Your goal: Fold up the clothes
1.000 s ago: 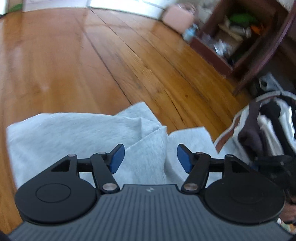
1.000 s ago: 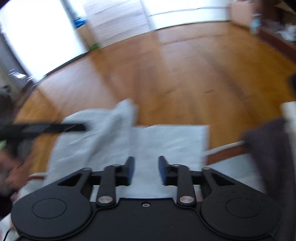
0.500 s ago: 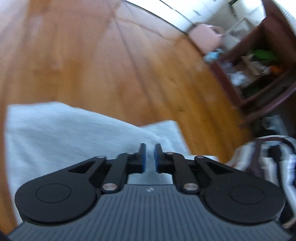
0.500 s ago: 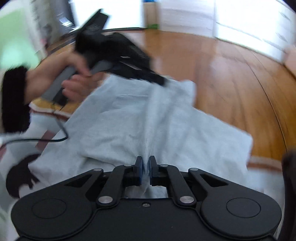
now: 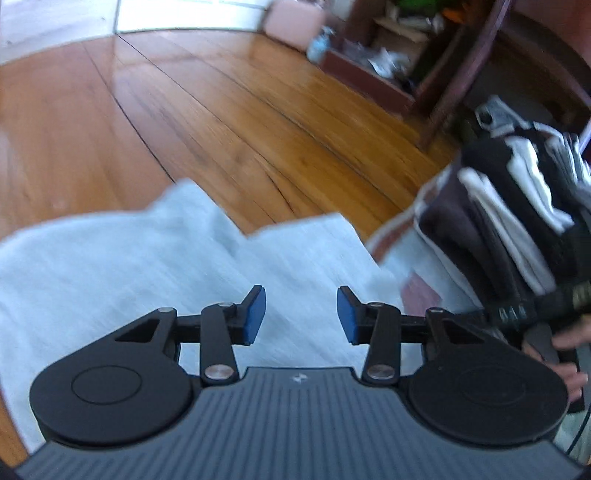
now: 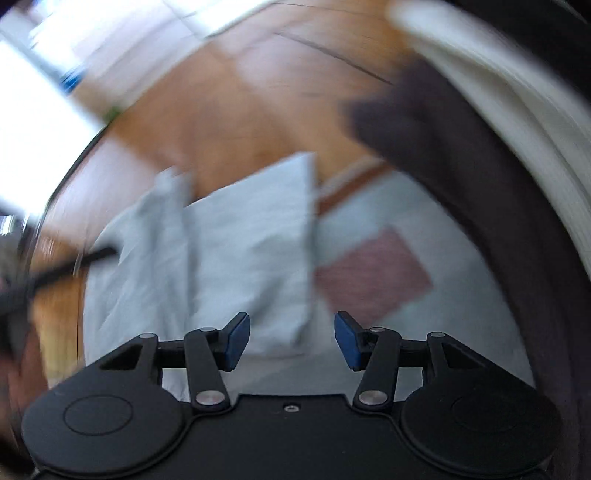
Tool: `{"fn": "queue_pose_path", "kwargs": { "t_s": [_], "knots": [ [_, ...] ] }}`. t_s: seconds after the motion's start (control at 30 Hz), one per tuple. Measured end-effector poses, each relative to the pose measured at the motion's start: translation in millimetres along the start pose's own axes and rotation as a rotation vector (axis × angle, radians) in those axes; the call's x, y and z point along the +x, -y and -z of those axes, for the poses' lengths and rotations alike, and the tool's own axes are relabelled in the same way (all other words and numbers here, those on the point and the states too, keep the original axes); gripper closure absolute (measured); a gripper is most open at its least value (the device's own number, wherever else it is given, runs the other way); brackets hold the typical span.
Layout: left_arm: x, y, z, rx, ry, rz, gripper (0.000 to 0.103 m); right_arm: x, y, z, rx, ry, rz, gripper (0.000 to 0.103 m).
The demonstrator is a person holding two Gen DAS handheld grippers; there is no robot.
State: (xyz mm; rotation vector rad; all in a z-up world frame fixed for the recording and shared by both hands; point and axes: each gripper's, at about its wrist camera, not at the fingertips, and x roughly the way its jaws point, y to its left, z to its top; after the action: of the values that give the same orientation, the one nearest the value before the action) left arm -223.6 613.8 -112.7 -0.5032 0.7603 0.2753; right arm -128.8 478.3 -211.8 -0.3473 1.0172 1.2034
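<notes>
A pale grey garment (image 5: 110, 258) lies folded on the floor, its far edge showing two peaks. My left gripper (image 5: 301, 315) hovers over its near part, open, with nothing between the blue pads. In the blurred right wrist view the same grey garment (image 6: 240, 258) lies in a folded block with a narrower flap on its left. My right gripper (image 6: 291, 339) stands open above the block's near right corner, holding nothing. At the right of the left wrist view a hand (image 5: 569, 354) holds the other gripper.
A stack of folded dark and white clothes (image 5: 517, 214) sits to the right on a white and dull-red patterned mat (image 6: 373, 277). Wooden floor (image 5: 184, 110) stretches beyond. A dark wooden shelf unit (image 5: 424, 55) with clutter stands at the far right, beside a pink box (image 5: 291, 18).
Both grippers were shut half a second ago and now stand open. Both have let the grey cloth go and it lies flat; the right wrist view has swung round towards the clothes stack.
</notes>
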Motion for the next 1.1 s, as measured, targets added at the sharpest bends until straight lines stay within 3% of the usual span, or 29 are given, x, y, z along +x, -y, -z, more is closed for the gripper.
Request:
{"fn": "queue_pose_path", "kwargs": {
  "t_s": [0.1, 0.13, 0.17, 0.2, 0.37, 0.47, 0.5, 0.6, 0.67, 0.7, 0.77, 0.93, 0.97, 1.0, 1.03, 1.1],
  "knots": [
    [10.6, 6.2, 11.7, -0.007, -0.035, -0.013, 0.061, -0.5, 12.1, 0.6, 0.088, 0.011, 0.018, 0.041],
    [14.1, 8.0, 14.7, -0.013, -0.043, -0.015, 0.061, -0.7, 16.2, 0.8, 0.117, 0.015, 0.024, 0.048],
    [16.9, 9.0, 17.4, -0.011, -0.051, -0.02, 0.061, -0.9, 20.2, 1.0, 0.147, 0.018, 0.03, 0.064],
    [18.8, 8.8, 19.7, -0.001, -0.059, -0.028, 0.061, -1.1, 24.2, 1.2, 0.176, 0.022, 0.036, 0.093],
    [17.0, 6.8, 28.3, 0.052, -0.086, -0.077, 0.061, -39.0, 19.8, -11.1, 0.178, 0.064, 0.071, 0.093],
    [5.8, 8.7, 31.3, 0.082, -0.037, -0.023, 0.057, -40.1, 13.5, -9.9, 0.094, 0.037, 0.105, 0.093],
    [4.2, 8.8, 32.4, 0.079, -0.03, 0.001, 0.053, -33.9, 17.3, -7.5, 0.094, 0.026, 0.109, 0.093],
    [8.4, 8.0, 36.6, 0.024, -0.05, 0.079, 0.05, -27.7, 55.1, 8.3, 0.391, 0.03, -0.054, 0.081],
    [12.4, 9.5, 39.7, 0.008, -0.078, 0.06, 0.05, -28.8, 71.8, 20.4, 0.565, 0.046, -0.151, 0.066],
    [9.4, 12.3, 41.5, 0.02, -0.069, 0.055, 0.05, -28.0, 77.9, 24.8, 0.631, 0.048, -0.192, 0.052],
    [6.9, 14.2, 43.7, 0.022, -0.069, 0.048, 0.05, -26.8, 84.3, 28.2, 0.703, 0.067, -0.2, 0.046],
    [6.3, 7.5, 47.3, -0.034, -0.089, 0.046, 0.05, 1.0, 83.0, 14.4, 0.718, 0.094, -0.138, 0.037],
    [6.4, 4.6, 48.5, -0.047, -0.092, 0.062, 0.05, 5.9, 80.2, 10.5, 0.716, 0.127, -0.136, 0.043],
    [6.4, 1.7, 49.8, -0.061, -0.096, 0.078, 0.05, 9.8, 76.9, 6.7, 0.712, 0.169, -0.137, 0.09],
    [6.0, -0.6, 51.6, -0.059, -0.1, 0.098, 0.05, 10.6, 72.1, 1.7, 0.705, 0.201, -0.178, 0.099],
    [4.1, -5.4, 57.0, -0.034, -0.108, 0.144, 0.05, 8.4, 58.2, -10.1, 0.674, 0.249, -0.268, 0.099]
  ]
}}
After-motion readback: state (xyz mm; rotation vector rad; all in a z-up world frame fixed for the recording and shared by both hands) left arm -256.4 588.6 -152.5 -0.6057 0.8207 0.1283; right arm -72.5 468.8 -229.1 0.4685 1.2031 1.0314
